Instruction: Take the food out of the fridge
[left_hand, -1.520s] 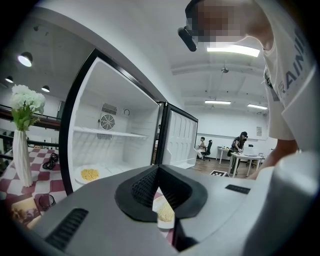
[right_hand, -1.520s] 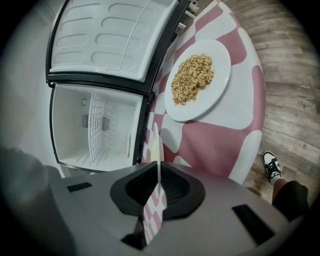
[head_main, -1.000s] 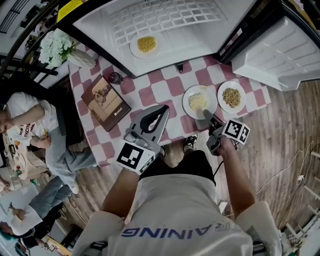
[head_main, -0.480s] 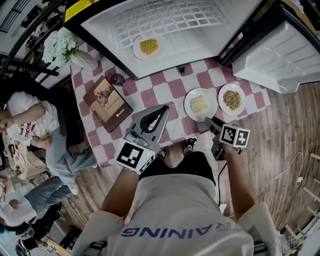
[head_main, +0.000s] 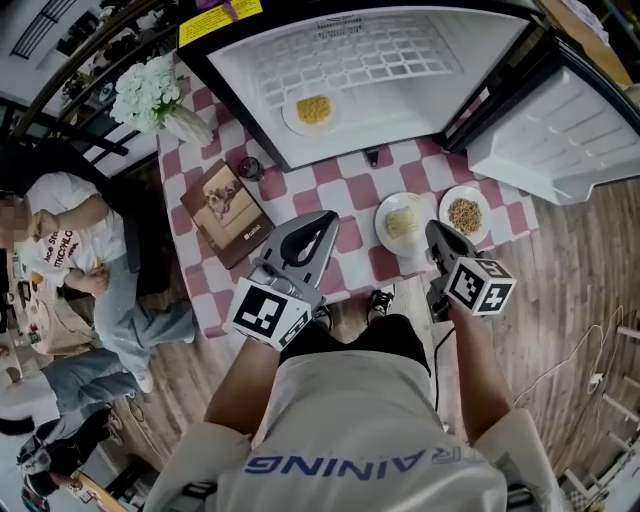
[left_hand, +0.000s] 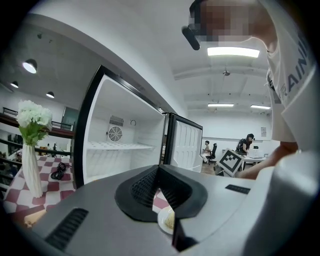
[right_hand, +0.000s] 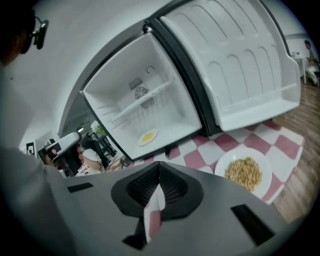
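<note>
- Fridge (head_main: 400, 70) wide open; plate w/ yellow food (head_main: 313, 110) inside, on the bottom, below wire shelf.
- Already out on checkered surface (head_main: 345, 190): plate w/ pale food (head_main: 404, 222) and plate w/ grains (head_main: 465, 215), side by side.
- L hand-held gripper (head_main: 324, 222) above surface's front part, jaws tip to tip, empty.
- R hand-held gripper (head_main: 433, 232) just closing, pads now together, nothing betw.; raised above near rims of both plates.

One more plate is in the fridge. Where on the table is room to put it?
Free: the bare checked cloth between the book and the plate of pale food, just in front of the fridge. Crowded: the right end, where that plate and the plate of grains sit side by side.
</note>
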